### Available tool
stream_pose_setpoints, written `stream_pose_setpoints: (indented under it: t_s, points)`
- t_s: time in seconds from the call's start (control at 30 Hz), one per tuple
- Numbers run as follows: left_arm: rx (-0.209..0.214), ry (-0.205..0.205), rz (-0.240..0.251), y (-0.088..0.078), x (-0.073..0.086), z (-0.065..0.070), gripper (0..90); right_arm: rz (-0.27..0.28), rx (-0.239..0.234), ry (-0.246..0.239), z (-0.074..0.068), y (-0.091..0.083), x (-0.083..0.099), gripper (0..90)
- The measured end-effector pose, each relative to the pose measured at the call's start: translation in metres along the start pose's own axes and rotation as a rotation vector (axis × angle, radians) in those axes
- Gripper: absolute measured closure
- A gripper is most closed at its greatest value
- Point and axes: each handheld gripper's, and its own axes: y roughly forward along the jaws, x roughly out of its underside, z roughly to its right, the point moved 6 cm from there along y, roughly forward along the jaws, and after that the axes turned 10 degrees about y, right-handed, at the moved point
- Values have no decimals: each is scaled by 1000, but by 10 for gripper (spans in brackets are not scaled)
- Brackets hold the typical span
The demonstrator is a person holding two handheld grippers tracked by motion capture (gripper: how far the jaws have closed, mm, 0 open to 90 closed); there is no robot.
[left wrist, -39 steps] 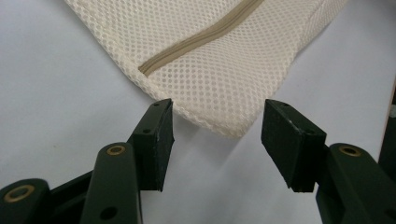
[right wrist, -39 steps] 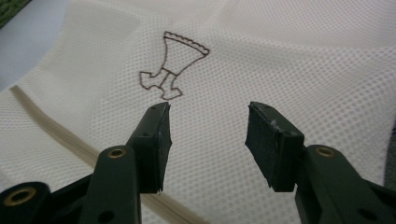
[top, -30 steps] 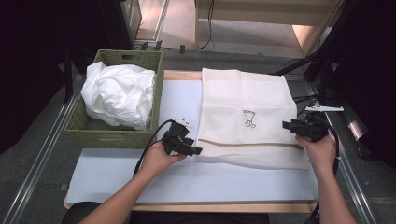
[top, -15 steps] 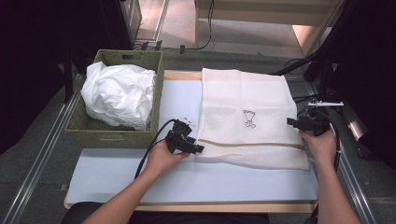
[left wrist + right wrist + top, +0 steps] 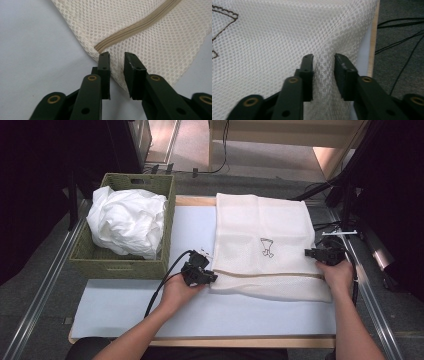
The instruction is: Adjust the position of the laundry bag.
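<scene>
A cream mesh laundry bag point(image 5: 260, 225) lies flat on the pale mat, with a tan zipper point(image 5: 265, 274) across its near part and a small dark emblem point(image 5: 267, 247) in the middle. My left gripper point(image 5: 212, 276) is at the bag's left edge, just below the zipper end point(image 5: 100, 46). Its jaws have just been closing, and the bag's edge point(image 5: 150, 37) lies flat between them with a gap still showing. My right gripper point(image 5: 309, 253) is at the bag's right edge. Its jaws have also just been closing and pinch a raised ridge of mesh point(image 5: 323, 70).
A green woven basket point(image 5: 125, 265) stands at the left and holds a bundle of white cloth point(image 5: 127, 222). The pale mat point(image 5: 200, 315) covers the table toward its wooden front edge. Dark cables point(image 5: 399, 25) lie on the floor beyond the table's right edge.
My right hand has moved nearer and lower along the bag's right edge. The left hand has stayed at the zipper end.
</scene>
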Motion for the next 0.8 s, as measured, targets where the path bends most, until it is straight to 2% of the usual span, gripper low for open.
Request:
stream_pose_setpoints:
  t_s: [0.03,0.13,0.17,0.33,0.5,0.67,0.8]
  points:
    - [0,3,0,0,0,0,794,-8,-18,-2,-2,1,1,809]
    - [7,2,5,2,-1,1,871,-28,16,-18,-7,4,3,862]
    - [7,11,5,2,-1,2,883,-34,21,-7,-7,4,2,874]
    - [33,-10,27,-2,-3,0,890,-30,8,10,-6,1,-1,885]
    - [40,-12,54,-9,-6,-1,892,-20,1,16,-6,-3,-3,887]
    - [43,-8,56,-15,-7,0,893,-23,-28,28,-8,-7,-4,890]
    - [44,-3,69,-22,-9,0,893,-23,-30,37,-10,-10,-5,889]
